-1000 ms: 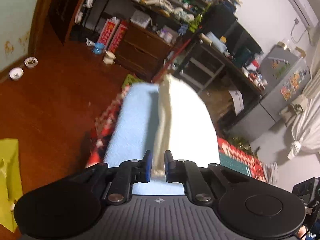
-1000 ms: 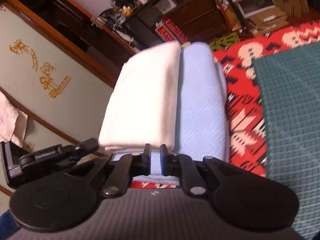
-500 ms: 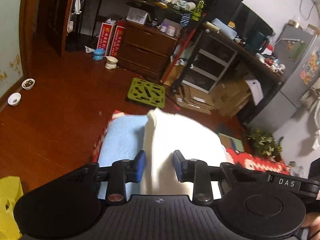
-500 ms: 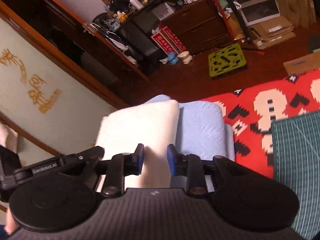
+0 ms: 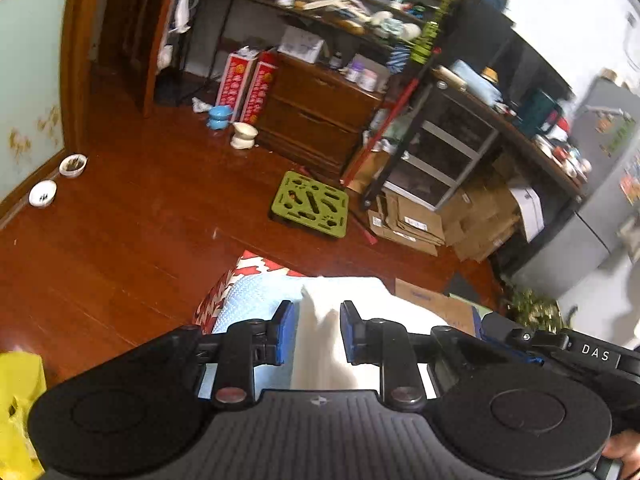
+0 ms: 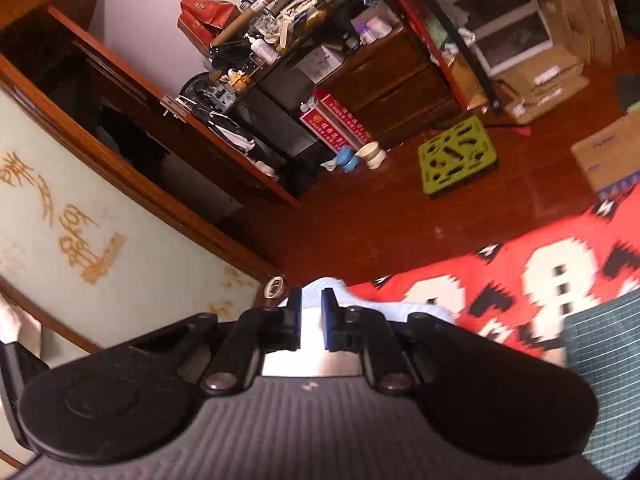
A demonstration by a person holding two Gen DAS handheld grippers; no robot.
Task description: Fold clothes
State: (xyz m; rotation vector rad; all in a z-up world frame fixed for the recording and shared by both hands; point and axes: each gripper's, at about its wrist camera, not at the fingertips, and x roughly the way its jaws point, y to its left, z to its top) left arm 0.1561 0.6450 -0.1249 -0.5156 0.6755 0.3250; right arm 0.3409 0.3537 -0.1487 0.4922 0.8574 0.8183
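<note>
— Both grippers have let go since a second ago, when each was pinched on the folded stack; my two views have also risen, so far more floor shows now.

— Start on the left. What do you see?

— On my left view, two small bowls (image 5: 43, 193) sit by the wall, then bare wooden floor (image 5: 132, 232). My left gripper (image 5: 316, 330) has its blue pads parted, with a ridge of the white cloth (image 5: 320, 344) standing up in the gap. I can't tell whether either pad touches it (the cloth is blurred just there). Nothing looks clamped.

— And the rest of the stack?

— A light blue cloth (image 5: 256, 296) lies under and to the left of the white one, both on the red patterned blanket (image 5: 218, 294). Beyond them a green plastic mat (image 5: 310, 204) lies on the floor, cardboard boxes (image 5: 412, 222) to its right.

— Now the right side.

— My right gripper (image 6: 311, 324) shows a narrow gap between its pads. White cloth is visible through that gap, light blue cloth peeks out past the tips, and I can't say it's holding anything. To the right the red blanket (image 6: 540, 280) spreads out, with a dark green gridded mat (image 6: 608, 360) on it at the edge.
</note>
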